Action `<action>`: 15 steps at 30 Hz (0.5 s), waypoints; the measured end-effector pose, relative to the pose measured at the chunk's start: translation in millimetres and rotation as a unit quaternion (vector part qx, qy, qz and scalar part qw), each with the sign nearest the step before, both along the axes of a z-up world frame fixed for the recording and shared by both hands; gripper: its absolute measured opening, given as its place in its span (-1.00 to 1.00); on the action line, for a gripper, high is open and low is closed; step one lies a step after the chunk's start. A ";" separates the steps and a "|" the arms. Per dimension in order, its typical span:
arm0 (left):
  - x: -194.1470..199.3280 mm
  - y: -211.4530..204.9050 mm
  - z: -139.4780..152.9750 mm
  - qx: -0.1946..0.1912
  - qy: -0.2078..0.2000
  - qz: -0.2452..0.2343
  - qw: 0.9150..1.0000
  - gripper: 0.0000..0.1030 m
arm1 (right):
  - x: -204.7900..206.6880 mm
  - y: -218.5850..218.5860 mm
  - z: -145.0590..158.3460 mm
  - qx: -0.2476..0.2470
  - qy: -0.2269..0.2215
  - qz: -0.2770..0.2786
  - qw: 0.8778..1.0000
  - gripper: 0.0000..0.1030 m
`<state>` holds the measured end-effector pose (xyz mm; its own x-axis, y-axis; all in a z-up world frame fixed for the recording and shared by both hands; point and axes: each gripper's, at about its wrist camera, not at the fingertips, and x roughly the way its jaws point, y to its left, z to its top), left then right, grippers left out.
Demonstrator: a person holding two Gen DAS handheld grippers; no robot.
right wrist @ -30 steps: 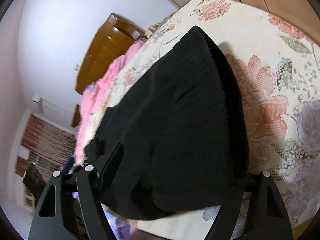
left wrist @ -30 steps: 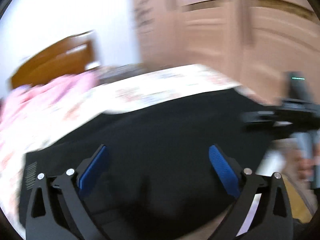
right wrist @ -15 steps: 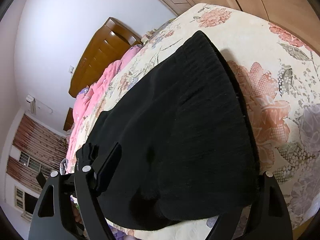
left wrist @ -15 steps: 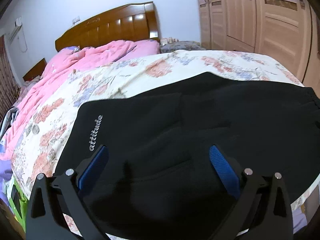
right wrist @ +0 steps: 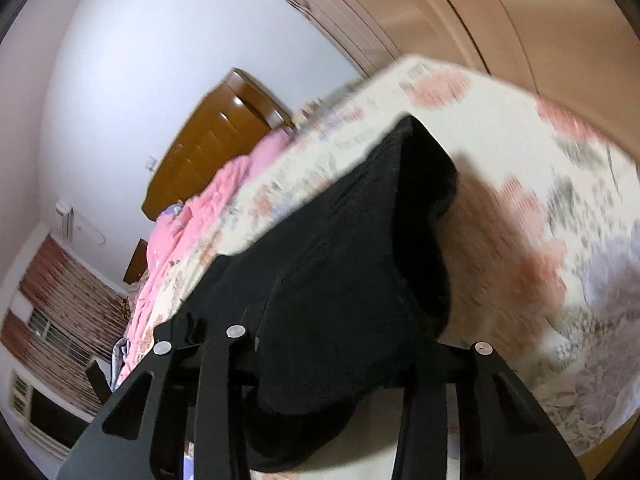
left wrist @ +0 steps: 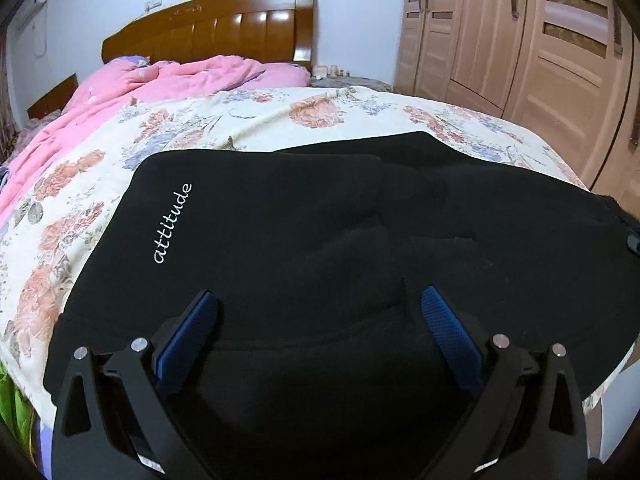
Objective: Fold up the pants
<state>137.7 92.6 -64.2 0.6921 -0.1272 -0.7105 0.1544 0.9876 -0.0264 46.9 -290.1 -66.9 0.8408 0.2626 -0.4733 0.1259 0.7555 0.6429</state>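
Black pants (left wrist: 320,248) with white "attitude" lettering (left wrist: 173,224) lie spread across the foot of a bed with a floral sheet (left wrist: 248,120). My left gripper (left wrist: 320,320) is open just above the near edge of the pants, its blue pads (left wrist: 192,328) wide apart and holding nothing. In the right wrist view my right gripper (right wrist: 336,328) has closed in on the right end of the pants (right wrist: 340,260). The black cloth bunches between its fingers and its far edge lifts off the sheet (right wrist: 540,200). The fingertips are hidden by the cloth.
A pink quilt (left wrist: 132,92) is heaped toward the wooden headboard (left wrist: 212,28). Wooden wardrobe doors (left wrist: 520,40) stand close along the right side of the bed. A window with patterned curtains (right wrist: 64,312) is on the far left. Green cloth (left wrist: 12,404) hangs off the bed's near left corner.
My left gripper swung from a blurred view to a steady one over the pants, still open. My right gripper's fingers came together on the pants' end, and the cloth there has risen.
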 end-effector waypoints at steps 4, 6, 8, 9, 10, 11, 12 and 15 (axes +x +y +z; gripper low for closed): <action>-1.6 2.9 -1.1 -0.009 -0.002 -0.003 1.000 0.97 | 8.2 30.8 38.1 -0.066 -0.032 0.001 0.997 -0.30; -10.0 8.5 10.2 -0.031 -0.015 -0.013 0.999 0.93 | 20.0 65.1 67.0 -0.121 -0.058 0.029 0.991 -0.30; -27.7 33.1 29.0 -0.096 -0.061 -0.012 0.993 0.94 | 33.1 103.2 90.2 -0.166 -0.084 0.057 0.981 -0.30; -32.2 43.2 34.6 -0.114 -0.072 -0.006 0.991 0.96 | 44.6 135.7 104.9 -0.196 -0.104 0.080 0.972 -0.30; -38.2 61.6 41.2 -0.134 -0.083 0.011 0.987 0.96 | 50.9 155.2 111.6 -0.212 -0.114 0.094 0.966 -0.30; -41.5 76.5 45.1 -0.140 -0.086 0.030 0.986 0.96 | 58.3 181.3 118.8 -0.233 -0.127 0.111 0.958 -0.30; -44.8 91.7 47.7 -0.142 -0.089 0.050 0.985 0.96 | 66.8 217.1 125.4 -0.261 -0.140 0.135 0.946 -0.31; -63.9 141.8 50.2 -0.145 -0.097 0.114 0.978 0.96 | 84.5 316.8 126.1 -0.334 -0.158 0.206 0.906 -0.32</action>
